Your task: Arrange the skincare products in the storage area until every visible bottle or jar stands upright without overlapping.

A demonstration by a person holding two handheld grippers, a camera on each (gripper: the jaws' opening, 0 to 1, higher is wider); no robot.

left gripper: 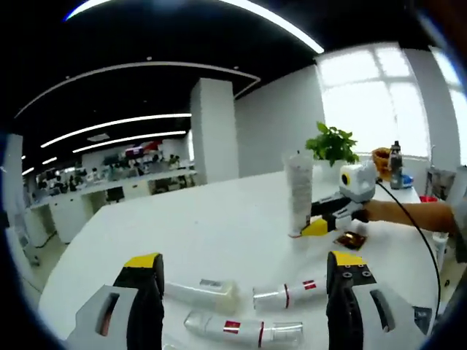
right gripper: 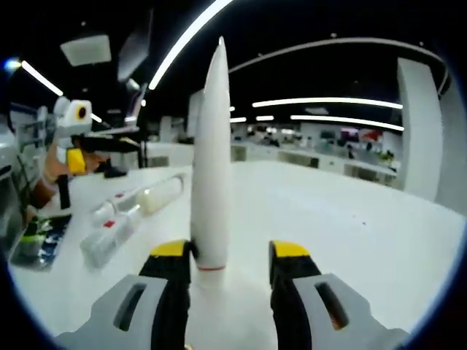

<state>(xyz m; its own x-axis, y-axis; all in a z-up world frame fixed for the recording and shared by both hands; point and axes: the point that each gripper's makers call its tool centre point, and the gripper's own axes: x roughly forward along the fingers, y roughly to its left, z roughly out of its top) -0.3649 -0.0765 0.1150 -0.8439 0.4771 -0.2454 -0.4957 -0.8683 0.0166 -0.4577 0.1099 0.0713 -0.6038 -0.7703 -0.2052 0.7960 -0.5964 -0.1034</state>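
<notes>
Right gripper [right gripper: 232, 255] stands a white tube [right gripper: 211, 160] upright, jaws parted beside it. Left gripper [left gripper: 244, 273] hangs open, empty, above three lying bottles [left gripper: 288, 295]; lifting one seems next.

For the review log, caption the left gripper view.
Left gripper open above three bottles lying flat on the white table; right gripper beside an upright tube.

A large open-plan office with a dark ceiling crossed by long curved light strips [left gripper: 117, 122]. A broad white table [left gripper: 219, 226] takes up the lower half of the left gripper view. A square white pillar [left gripper: 215, 130] rises at 12 o'clock, and a bright window [left gripper: 368, 95] glows at 2 o'clock behind a green potted plant [left gripper: 332, 142]. Rows of white desks [left gripper: 109, 186] stretch away at 9 o'clock. In the right gripper view another white pillar [right gripper: 423, 131] stands at 3 o'clock.
</notes>
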